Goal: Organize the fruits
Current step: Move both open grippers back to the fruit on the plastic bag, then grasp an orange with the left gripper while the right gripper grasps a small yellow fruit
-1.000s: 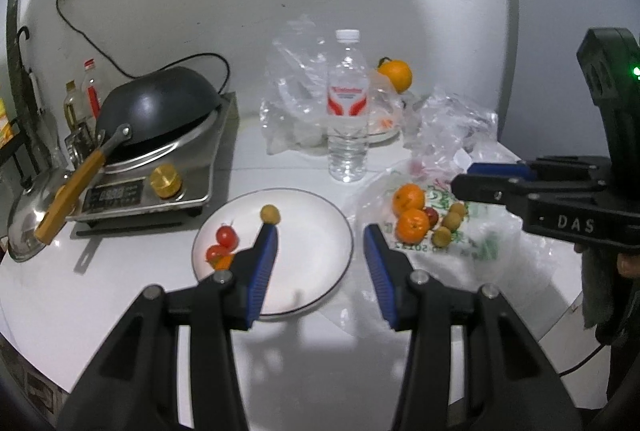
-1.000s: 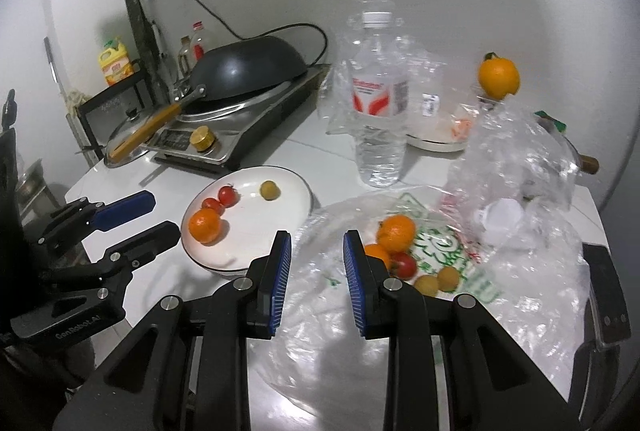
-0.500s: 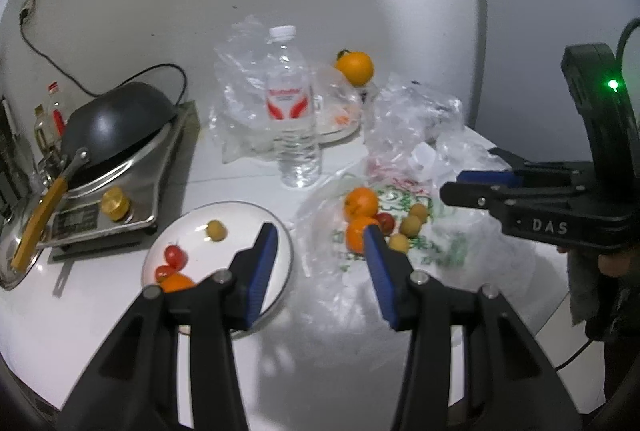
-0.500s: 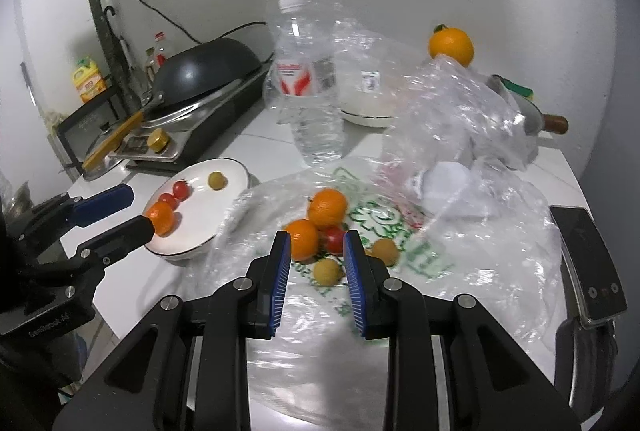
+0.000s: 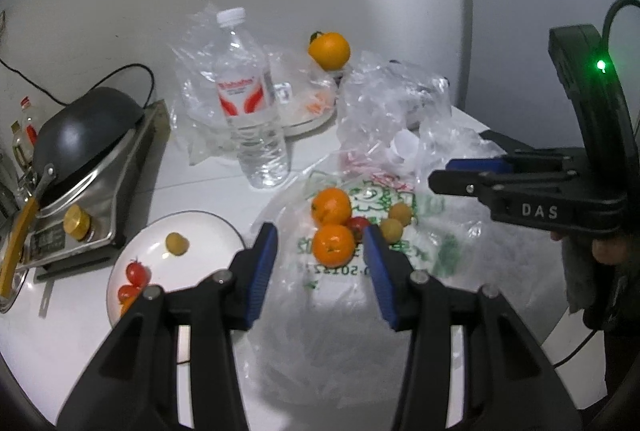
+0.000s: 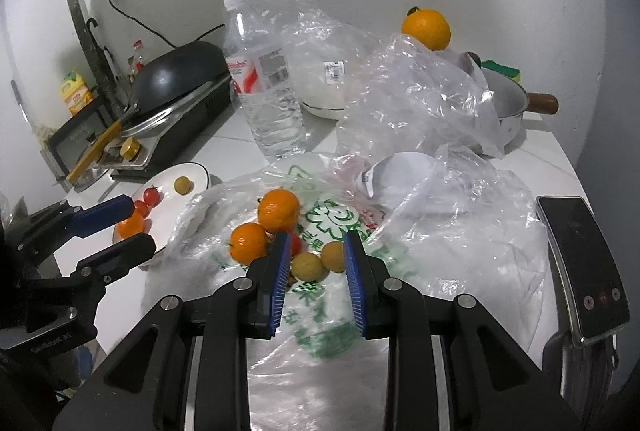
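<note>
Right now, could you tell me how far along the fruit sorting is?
Partly done. The white plate already holds two cherry tomatoes, a small yellow fruit and an orange. Nothing is in hand: the left gripper and right gripper are both empty, above the pile. Left on the plastic bag: two oranges, a tomato and two yellow fruits.

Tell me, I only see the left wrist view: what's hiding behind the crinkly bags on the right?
Observer: A metal pot with a wooden handle shows in the right wrist view.
Child: Is anything near it?
Observer: A green and yellow sponge sits just behind it.
Child: And what's left of the wok?
Observer: A yellow bottle stands left of the wok, outside your picture.
</note>
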